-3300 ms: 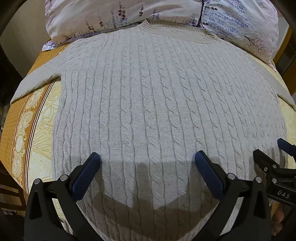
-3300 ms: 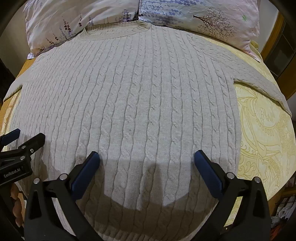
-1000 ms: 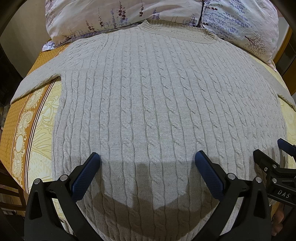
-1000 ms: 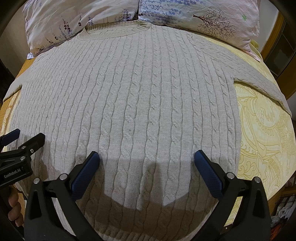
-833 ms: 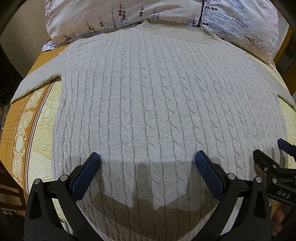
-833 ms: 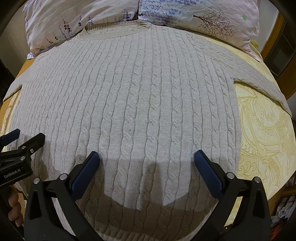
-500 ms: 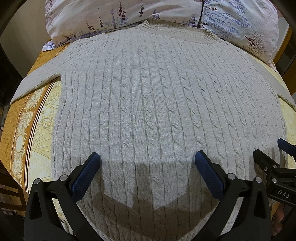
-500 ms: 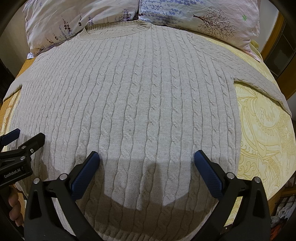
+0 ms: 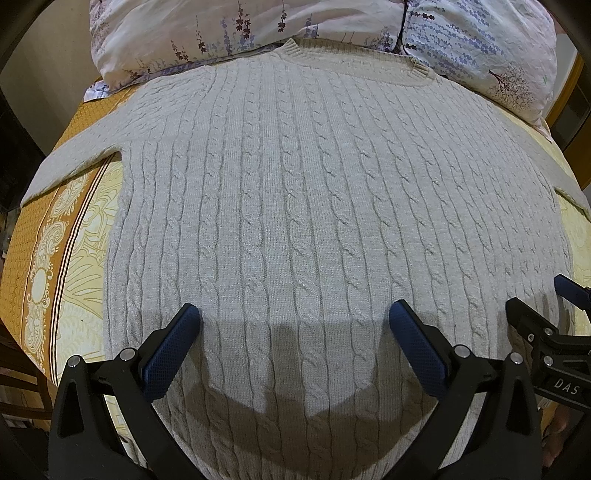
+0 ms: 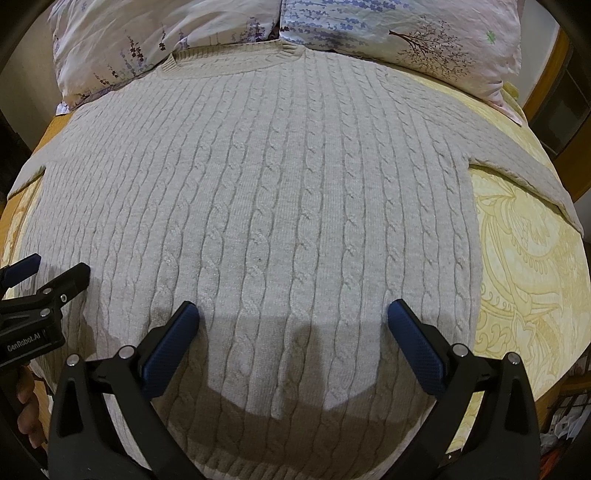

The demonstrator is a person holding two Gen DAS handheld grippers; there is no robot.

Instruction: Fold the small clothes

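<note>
A beige cable-knit sweater (image 9: 295,206) lies flat on the bed, collar at the far end, sleeves spread to both sides. It also fills the right wrist view (image 10: 280,206). My left gripper (image 9: 295,317) is open and empty, hovering above the sweater's lower left part. My right gripper (image 10: 291,314) is open and empty above the lower right part. Each gripper shows at the edge of the other's view: the right gripper (image 9: 543,302) and the left gripper (image 10: 51,269).
The yellow and orange patterned bedspread (image 9: 48,258) shows on the left and also on the right (image 10: 528,280). Floral pillows (image 9: 229,33) lie beyond the collar, also in the right wrist view (image 10: 406,37). The bed's edges drop off on both sides.
</note>
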